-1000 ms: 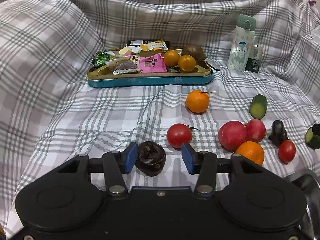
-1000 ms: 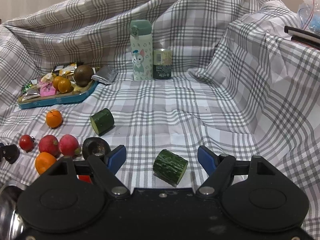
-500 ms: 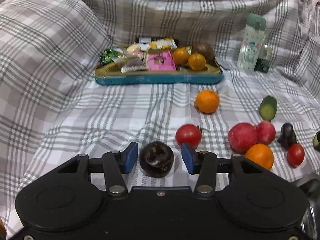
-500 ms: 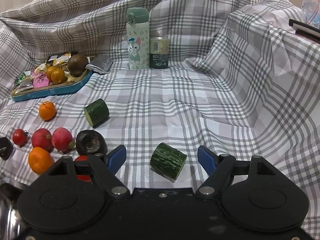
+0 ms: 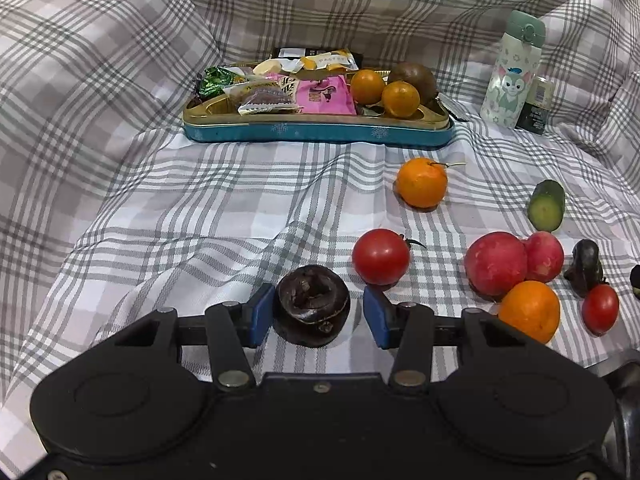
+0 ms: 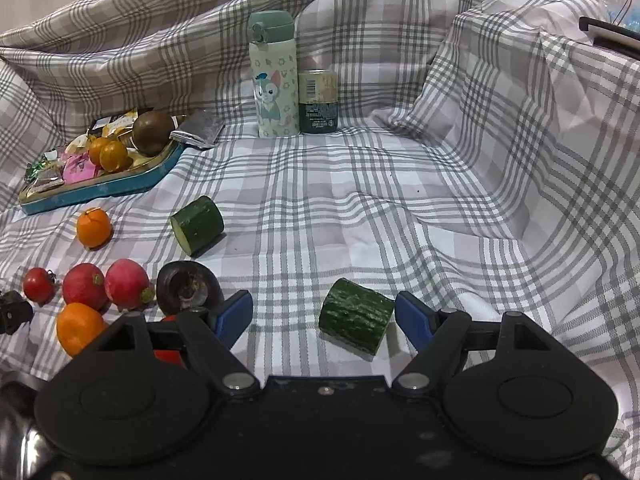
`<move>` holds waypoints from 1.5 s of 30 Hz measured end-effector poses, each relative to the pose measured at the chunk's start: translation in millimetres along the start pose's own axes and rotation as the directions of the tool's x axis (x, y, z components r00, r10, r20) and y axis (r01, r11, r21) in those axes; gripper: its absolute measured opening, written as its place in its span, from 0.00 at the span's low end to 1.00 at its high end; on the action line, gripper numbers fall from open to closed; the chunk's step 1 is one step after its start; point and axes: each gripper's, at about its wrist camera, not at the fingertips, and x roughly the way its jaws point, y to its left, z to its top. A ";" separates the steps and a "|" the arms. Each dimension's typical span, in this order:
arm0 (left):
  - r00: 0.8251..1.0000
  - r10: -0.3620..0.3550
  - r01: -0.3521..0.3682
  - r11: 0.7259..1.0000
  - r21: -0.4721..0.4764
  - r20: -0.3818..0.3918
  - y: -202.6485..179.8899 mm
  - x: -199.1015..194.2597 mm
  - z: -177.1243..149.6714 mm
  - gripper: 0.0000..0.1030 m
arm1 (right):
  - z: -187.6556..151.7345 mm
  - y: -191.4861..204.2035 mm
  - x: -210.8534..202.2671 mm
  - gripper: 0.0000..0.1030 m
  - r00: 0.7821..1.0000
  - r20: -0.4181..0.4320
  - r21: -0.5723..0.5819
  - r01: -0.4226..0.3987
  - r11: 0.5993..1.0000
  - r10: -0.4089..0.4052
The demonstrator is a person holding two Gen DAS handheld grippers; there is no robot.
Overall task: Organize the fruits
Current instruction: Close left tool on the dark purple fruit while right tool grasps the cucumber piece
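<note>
**Both grippers straddle produce on the plaid cloth**

Left wrist view: the left gripper (image 5: 318,314) is released, its pads flanking a dark mangosteen (image 5: 313,305) beside a tomato (image 5: 381,256).

Right wrist view: the right gripper (image 6: 323,316) is spread wide around a cucumber chunk (image 6: 356,315) lying on the cloth.

Red fruit (image 6: 166,354) mostly hidden behind right gripper (image 6: 324,316); can (image 5: 536,106) label unreadable.

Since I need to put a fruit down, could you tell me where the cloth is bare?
Bare checked cloth lies left of the tomato below the tray, and right of the cucumber piece. It is crowded around the red fruits.
</note>
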 end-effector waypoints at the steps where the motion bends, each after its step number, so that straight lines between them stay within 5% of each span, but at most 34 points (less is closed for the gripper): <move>1: 1.000 0.007 -0.007 1.000 0.011 0.002 -1.7 0.3 -0.3 0.53 | -0.2 -0.3 1.1 0.77 1.000 -0.002 0.004 0.003 1.000 -0.003; 10: 1.000 0.016 -0.016 0.999 0.028 0.013 -4.2 0.7 -1.7 0.53 | 0.3 -8.2 13.9 0.74 0.998 -0.059 0.095 0.007 0.995 -0.001; 16: 0.999 0.019 -0.020 1.000 0.021 0.028 -3.2 0.5 -1.7 0.47 | -0.9 -12.7 21.8 0.40 0.995 -0.088 0.130 0.062 0.990 -0.051; 33: 0.997 -0.026 0.026 1.000 0.007 0.079 -1.2 -13.8 -0.1 0.47 | -0.9 -8.7 5.3 0.36 0.999 0.005 0.119 -0.044 0.992 0.044; 45: 0.993 -0.082 0.076 0.995 0.072 0.087 -23.6 -77.5 -10.5 0.47 | -6.6 -6.2 -29.9 0.36 0.989 0.046 0.101 -0.144 0.984 0.140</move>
